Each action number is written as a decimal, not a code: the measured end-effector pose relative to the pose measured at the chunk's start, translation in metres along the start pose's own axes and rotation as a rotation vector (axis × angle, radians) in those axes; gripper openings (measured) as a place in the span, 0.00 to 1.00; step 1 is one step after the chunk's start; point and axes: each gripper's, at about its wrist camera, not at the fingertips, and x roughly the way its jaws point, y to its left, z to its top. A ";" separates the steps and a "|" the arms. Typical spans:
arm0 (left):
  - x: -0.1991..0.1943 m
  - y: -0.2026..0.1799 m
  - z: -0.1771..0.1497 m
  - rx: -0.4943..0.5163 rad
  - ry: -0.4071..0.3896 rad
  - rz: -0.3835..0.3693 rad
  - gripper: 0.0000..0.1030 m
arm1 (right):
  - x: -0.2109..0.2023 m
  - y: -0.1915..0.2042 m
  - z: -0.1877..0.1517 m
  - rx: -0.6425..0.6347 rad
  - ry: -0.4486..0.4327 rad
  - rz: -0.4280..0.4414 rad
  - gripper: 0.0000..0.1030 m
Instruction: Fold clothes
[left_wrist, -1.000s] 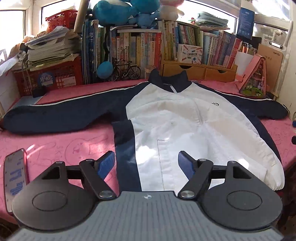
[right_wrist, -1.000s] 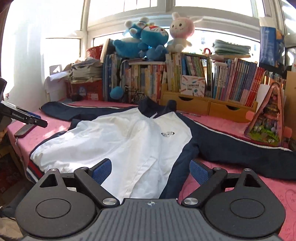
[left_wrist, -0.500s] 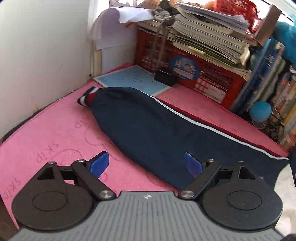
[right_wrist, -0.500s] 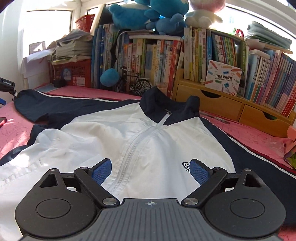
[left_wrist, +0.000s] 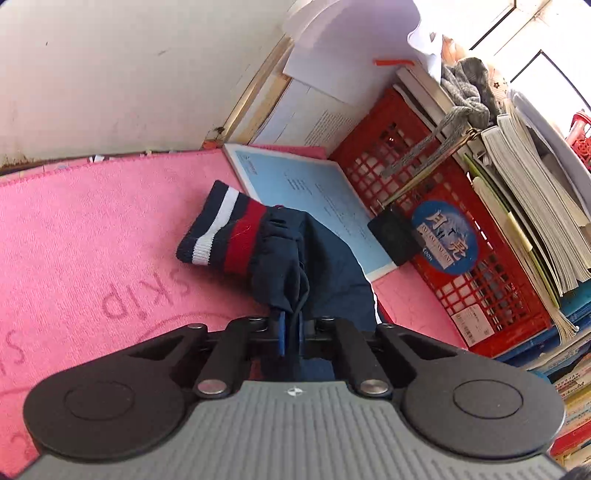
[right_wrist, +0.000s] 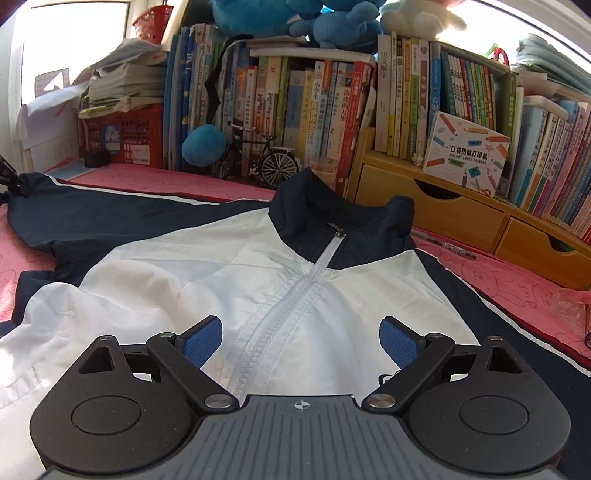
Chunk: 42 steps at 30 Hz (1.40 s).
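Since half a second ago the left gripper has closed in on the navy sleeve and now pinches a fold of its dark cloth just behind the striped cuff, its blue pads pressed nearly together on the fabric; before, those pads stood wide apart over the sleeve. Ahead of the pinching tips, the cuff with its white and red bands rests on the pink mat, and the sleeve runs back under the gripper body. Beyond the cuff lies a light blue sheet, and to the right of the tips stands a red crate with papers stacked on it.

Over at the other side, the right gripper has come nearer to the jacket, and its jaws are spread wide with nothing between them. It hovers above the white chest panel, the zip running between the two pads toward the navy collar. Far ahead of the tips a model bicycle stands before a row of books, and ahead to the right is a wooden drawer unit
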 end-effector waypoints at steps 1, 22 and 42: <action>-0.001 -0.002 0.005 0.006 -0.025 -0.003 0.05 | 0.006 0.006 0.005 -0.014 -0.001 0.008 0.91; 0.063 0.003 -0.001 0.292 0.050 0.283 0.22 | 0.199 0.038 0.112 0.069 0.076 0.064 0.22; -0.114 -0.121 -0.172 0.532 0.310 -0.518 0.81 | -0.023 -0.232 -0.104 0.434 0.057 -0.164 0.56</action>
